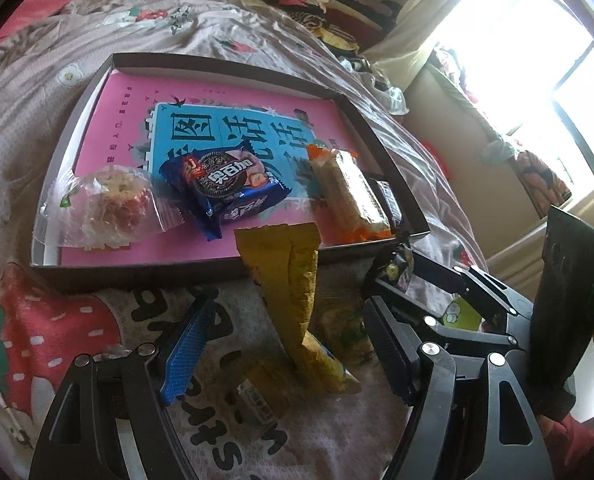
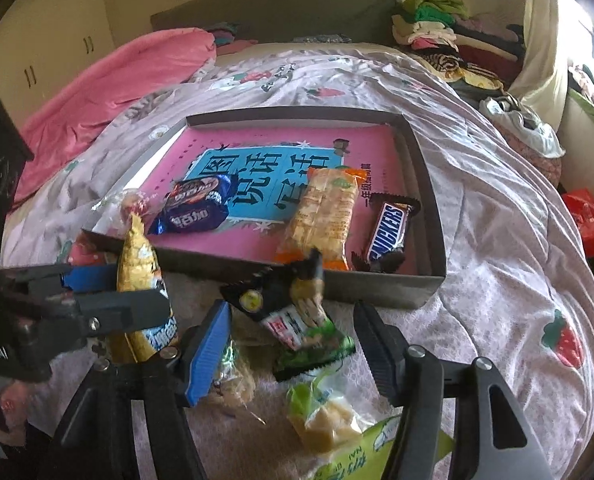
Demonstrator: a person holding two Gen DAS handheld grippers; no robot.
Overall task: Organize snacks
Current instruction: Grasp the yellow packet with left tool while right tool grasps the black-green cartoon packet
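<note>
A shallow grey tray [image 1: 217,60] [image 2: 433,200] lined with a pink book sits on the bed. In it lie a blue Oreo pack [image 1: 225,184] [image 2: 197,204], a clear-wrapped cake [image 1: 109,204], an orange cracker pack [image 1: 349,192] [image 2: 325,216] and a Snickers bar [image 2: 389,232]. My left gripper [image 1: 289,304] [image 2: 109,288] is open in front of the tray. A gold packet [image 1: 293,280] [image 2: 137,264] stands between its pads, with gaps on both sides. My right gripper [image 2: 293,308] [image 1: 393,276] is open around a blurred black-and-green packet [image 2: 297,320].
More loose snacks lie on the strawberry-print quilt under my right gripper: a clear-wrapped one [image 2: 233,380] and a green pack [image 2: 337,424]. Folded clothes [image 2: 437,24] are piled at the head of the bed, beside a pink quilt [image 2: 117,80]. A bright window [image 1: 537,40] is on the right.
</note>
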